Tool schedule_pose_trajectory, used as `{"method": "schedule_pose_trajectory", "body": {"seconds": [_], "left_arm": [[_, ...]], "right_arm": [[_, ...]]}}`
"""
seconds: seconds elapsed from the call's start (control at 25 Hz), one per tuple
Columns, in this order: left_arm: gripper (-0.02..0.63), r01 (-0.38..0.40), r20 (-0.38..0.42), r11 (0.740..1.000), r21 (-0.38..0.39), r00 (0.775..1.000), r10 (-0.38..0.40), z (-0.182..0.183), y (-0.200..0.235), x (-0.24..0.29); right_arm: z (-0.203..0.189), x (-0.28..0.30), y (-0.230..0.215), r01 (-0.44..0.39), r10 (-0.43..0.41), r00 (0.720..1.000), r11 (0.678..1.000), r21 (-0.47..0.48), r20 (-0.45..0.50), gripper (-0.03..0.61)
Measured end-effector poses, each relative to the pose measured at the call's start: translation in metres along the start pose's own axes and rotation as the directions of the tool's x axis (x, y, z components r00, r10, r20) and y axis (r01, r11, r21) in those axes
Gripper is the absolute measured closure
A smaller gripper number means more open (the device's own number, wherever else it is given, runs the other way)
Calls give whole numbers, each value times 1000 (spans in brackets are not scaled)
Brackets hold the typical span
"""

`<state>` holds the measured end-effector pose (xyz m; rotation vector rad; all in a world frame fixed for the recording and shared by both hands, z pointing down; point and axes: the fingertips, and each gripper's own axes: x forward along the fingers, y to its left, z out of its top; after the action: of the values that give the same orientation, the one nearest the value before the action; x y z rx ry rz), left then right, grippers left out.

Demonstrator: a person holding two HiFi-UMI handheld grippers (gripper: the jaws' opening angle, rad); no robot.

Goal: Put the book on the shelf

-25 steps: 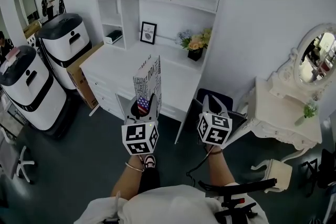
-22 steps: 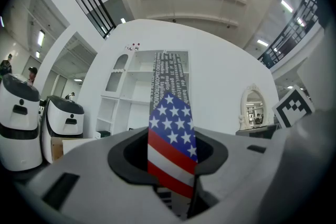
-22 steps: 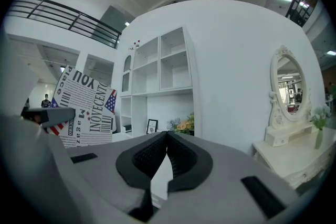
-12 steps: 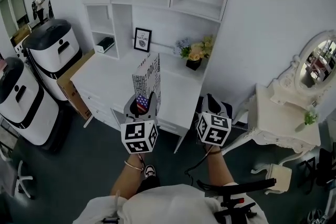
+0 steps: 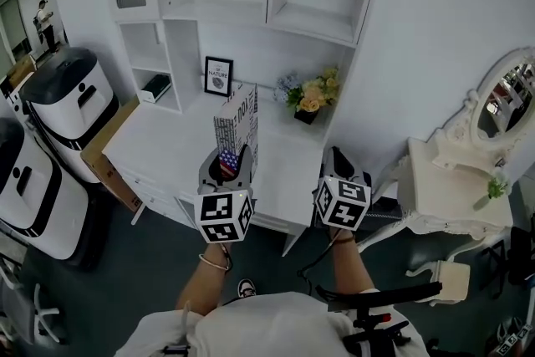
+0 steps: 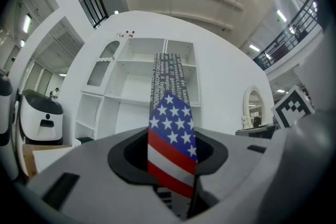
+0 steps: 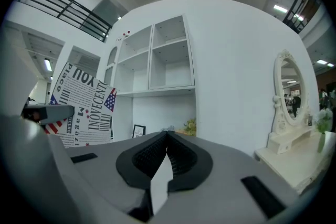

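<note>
The book [image 5: 236, 123], white with black newspaper print and a stars-and-stripes patch, stands upright over the white desk [image 5: 171, 148]. My left gripper [image 5: 229, 165] is shut on its lower edge. In the left gripper view the book [image 6: 170, 126] rises between the jaws and covers the middle of the white shelf unit [image 6: 128, 97]. The shelf unit [image 5: 313, 19] stands on the desk against the wall, and its upper compartments are bare. My right gripper [image 5: 338, 161] hovers to the right of the book with its jaws shut and nothing in them. From the right gripper view [image 7: 167, 136] the book [image 7: 84, 107] shows at the left.
A framed picture [image 5: 218, 75] and a flower pot [image 5: 309, 99] stand at the back of the desk. Two white-and-black machines [image 5: 65, 100] and a cardboard box [image 5: 99, 156] are at the left. A white vanity table with an oval mirror [image 5: 495, 103] is at the right.
Both grippers have moved forward towards the desk and shelf unit, the left one carrying the book. The shelf now looks larger and nearer. Neither gripper's jaws have changed.
</note>
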<state>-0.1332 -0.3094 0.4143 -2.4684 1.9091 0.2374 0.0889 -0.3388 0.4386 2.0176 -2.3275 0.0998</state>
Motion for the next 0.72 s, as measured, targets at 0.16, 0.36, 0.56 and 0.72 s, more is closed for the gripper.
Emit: {"method": "schedule_pose_trajectory", "body": {"seconds": [0.16, 0.36, 0.56, 0.72], "left_arm": [[454, 25, 0, 1000, 11, 1000, -25, 4, 13, 23], [454, 61, -7, 998, 13, 998, -61, 4, 26, 49], [454, 85, -15, 996, -2, 996, -85, -4, 30, 69], [454, 91, -29, 996, -8, 995, -92, -13, 27, 83]], "right_arm": [[7, 23, 4, 22, -22, 1000, 1000, 11, 4, 557], [9, 46, 10, 51, -51, 999, 999, 8, 3, 557], [6, 59, 8, 71, -71, 997, 997, 9, -1, 557], [2, 70, -2, 86, -86, 996, 996, -2, -13, 557]]}}
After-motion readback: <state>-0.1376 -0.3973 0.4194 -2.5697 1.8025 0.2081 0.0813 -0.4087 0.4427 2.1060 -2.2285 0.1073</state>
